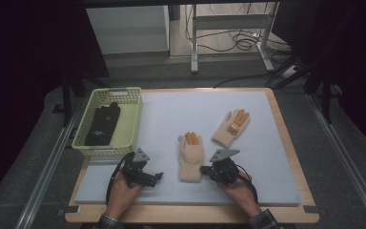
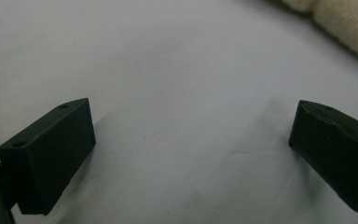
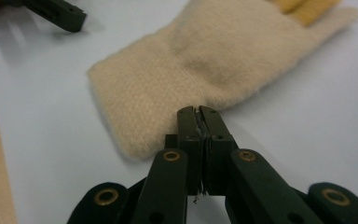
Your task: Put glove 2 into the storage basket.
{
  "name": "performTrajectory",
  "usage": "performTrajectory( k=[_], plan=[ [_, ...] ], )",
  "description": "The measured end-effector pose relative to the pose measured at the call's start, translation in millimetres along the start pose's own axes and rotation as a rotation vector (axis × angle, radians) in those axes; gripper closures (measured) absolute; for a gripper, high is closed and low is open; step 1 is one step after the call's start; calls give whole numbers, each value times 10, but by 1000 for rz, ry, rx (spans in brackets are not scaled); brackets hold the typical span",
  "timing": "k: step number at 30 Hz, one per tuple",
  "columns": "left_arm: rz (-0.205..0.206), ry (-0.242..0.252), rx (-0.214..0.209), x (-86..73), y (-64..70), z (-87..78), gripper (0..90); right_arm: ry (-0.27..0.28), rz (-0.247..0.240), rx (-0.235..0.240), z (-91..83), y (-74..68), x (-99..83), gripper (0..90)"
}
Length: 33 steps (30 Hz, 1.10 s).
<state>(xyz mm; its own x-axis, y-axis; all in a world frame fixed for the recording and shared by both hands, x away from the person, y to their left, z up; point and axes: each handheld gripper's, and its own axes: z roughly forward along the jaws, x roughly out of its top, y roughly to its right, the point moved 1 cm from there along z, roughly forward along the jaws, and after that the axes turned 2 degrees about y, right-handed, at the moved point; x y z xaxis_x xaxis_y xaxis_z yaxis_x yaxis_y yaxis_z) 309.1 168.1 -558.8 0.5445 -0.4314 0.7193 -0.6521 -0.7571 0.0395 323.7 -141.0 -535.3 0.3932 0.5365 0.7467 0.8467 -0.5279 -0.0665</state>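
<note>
Where the pale mat (image 1: 267,157) fills the middle of the high view, a cream glove (image 1: 190,161) lies low at centre. Right gripper (image 3: 198,112): jaws pressed together at the glove's cuff edge, whether pinching fabric cannot be told. Left gripper (image 2: 191,140): jaws wide apart, holding nothing, over bare mat. Second glove (image 1: 231,128): right of centre. Basket (image 1: 133,114): upper left, black item inside.

The cream glove (image 1: 190,160) nearest my tongs lies flat on the table's pale mat, cuff toward me and orange fingertips pointing away. It is fuzzy knit, uncrumpled, and its cuff edge sits pinched at my right tongs (image 3: 198,112).
</note>
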Motion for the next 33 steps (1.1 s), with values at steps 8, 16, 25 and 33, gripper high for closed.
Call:
performTrajectory(
  k=[8, 16, 25, 33],
  plan=[
    [-1, 1, 0, 0, 0, 0, 4, -5, -41, 13, 135, -131, 59, 817],
    [-1, 0, 0, 0, 0, 0, 4, 33, -12, -25, 13, 7, 138, 806],
    [0, -1, 0, 0, -1, -1, 4, 45, 20, -117, -81, 303, 155, 743],
    [0, -1, 0, 0, -1, -1, 4, 73, 108, -224, -273, 688, 123, 645]
  ],
)
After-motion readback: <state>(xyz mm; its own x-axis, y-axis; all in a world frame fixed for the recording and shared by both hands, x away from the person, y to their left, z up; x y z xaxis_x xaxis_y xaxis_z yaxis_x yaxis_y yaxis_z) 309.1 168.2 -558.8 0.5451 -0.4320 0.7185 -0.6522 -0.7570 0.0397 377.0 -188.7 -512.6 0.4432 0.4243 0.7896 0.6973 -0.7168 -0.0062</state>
